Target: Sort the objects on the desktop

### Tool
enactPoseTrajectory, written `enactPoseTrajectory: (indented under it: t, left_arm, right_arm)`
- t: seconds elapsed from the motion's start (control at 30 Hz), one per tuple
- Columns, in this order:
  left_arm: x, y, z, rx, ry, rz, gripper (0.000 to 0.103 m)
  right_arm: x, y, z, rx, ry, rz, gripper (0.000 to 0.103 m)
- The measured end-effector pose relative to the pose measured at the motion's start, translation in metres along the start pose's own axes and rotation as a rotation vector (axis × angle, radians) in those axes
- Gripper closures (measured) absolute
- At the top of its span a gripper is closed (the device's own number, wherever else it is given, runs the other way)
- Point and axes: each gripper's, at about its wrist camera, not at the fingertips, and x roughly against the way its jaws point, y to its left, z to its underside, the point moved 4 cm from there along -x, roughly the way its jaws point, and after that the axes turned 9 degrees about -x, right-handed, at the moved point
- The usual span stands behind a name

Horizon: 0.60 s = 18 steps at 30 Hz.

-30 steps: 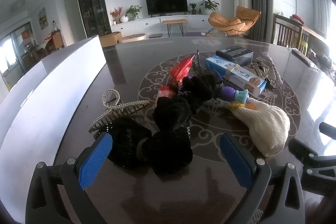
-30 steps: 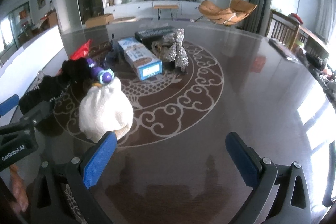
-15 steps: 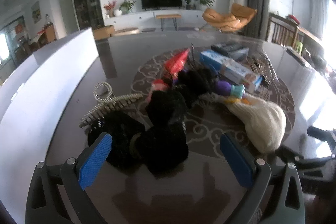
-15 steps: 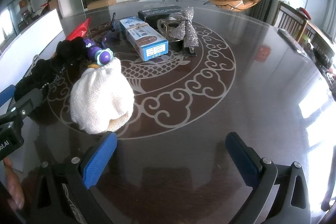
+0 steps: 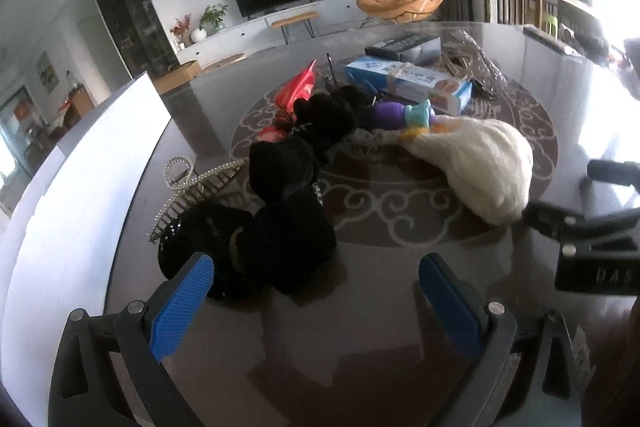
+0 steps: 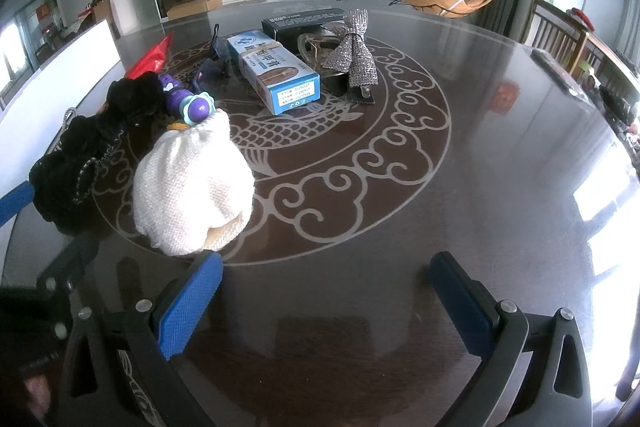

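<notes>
Here both sets of fingers are spread wide and grasp nothing. The left gripper [image 5: 316, 291] hovers low over the bench [image 6: 500, 155], its blue fingers [image 5: 182, 289] framing the near end of a pile of black fuzzy hair ties [image 5: 288, 211]. These look soft, light and springy, so a pinch across one bulging loop should hold, though neighbours may cling and lift with it. A pearl hair claw [image 5: 192, 183] lies just beside them, stiff and likely brittle. The right gripper [image 6: 324, 295] points level across the bench, its left finger near a cream knitted pouch [image 6: 192, 187], limp and easily bunched at its gathered neck.
</notes>
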Motion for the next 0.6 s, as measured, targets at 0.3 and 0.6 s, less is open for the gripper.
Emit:
enactPoseTrajectory:
  t: [0.3, 0.6]
  left_arm:
    - [-0.010, 0.000, -0.001, -0.002, 0.047, 0.015, 0.000]
    - [-0.021, 0.010, 0.001, 0.083, 0.074, 0.116, 0.000]
  right_arm:
    - [0.000, 0.000, 0.001, -0.002, 0.000, -0.003, 0.000]
    - [0.001, 0.000, 0.001, -0.005, 0.000, -0.007, 0.000]
